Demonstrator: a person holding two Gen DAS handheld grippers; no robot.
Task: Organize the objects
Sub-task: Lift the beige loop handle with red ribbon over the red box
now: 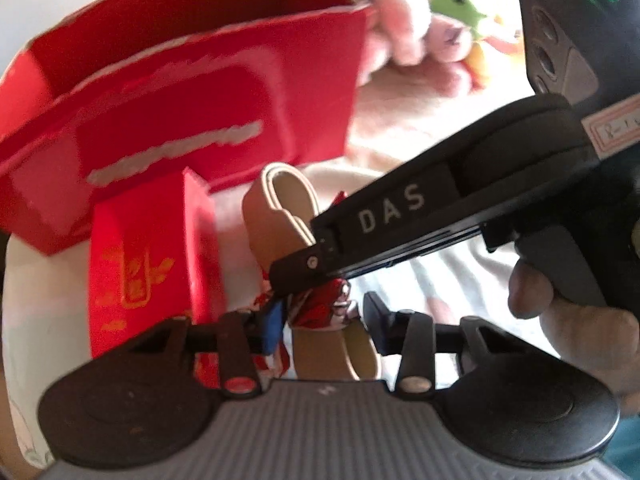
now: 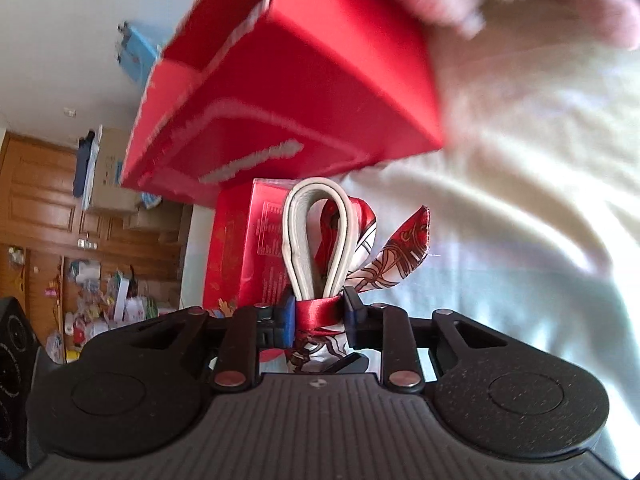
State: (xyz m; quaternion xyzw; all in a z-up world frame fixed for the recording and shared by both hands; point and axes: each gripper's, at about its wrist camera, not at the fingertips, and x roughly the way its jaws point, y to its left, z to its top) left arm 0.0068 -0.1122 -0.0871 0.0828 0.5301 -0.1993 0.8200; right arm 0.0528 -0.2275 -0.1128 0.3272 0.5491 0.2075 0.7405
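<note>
A beige leather strap loop (image 1: 280,204) with a red patterned scarf (image 1: 324,308) tied around it sits between both grippers. My right gripper (image 2: 320,314) is shut on the red scarf knot (image 2: 318,308), with the strap loop (image 2: 316,236) standing up ahead of it. In the left wrist view the right gripper's black body (image 1: 400,216) reaches in from the right. My left gripper (image 1: 320,320) is open, its fingers on either side of the scarf and strap. A large open red box (image 1: 192,100) stands behind, also in the right wrist view (image 2: 288,92). A small red box (image 1: 144,260) stands beside the strap.
Pink and green plush toys (image 1: 420,28) lie behind the red box on a cream blanket (image 2: 520,184). A wooden cabinet (image 2: 40,200) and cluttered items stand at the far left of the right wrist view. A hand (image 1: 572,320) holds the right gripper.
</note>
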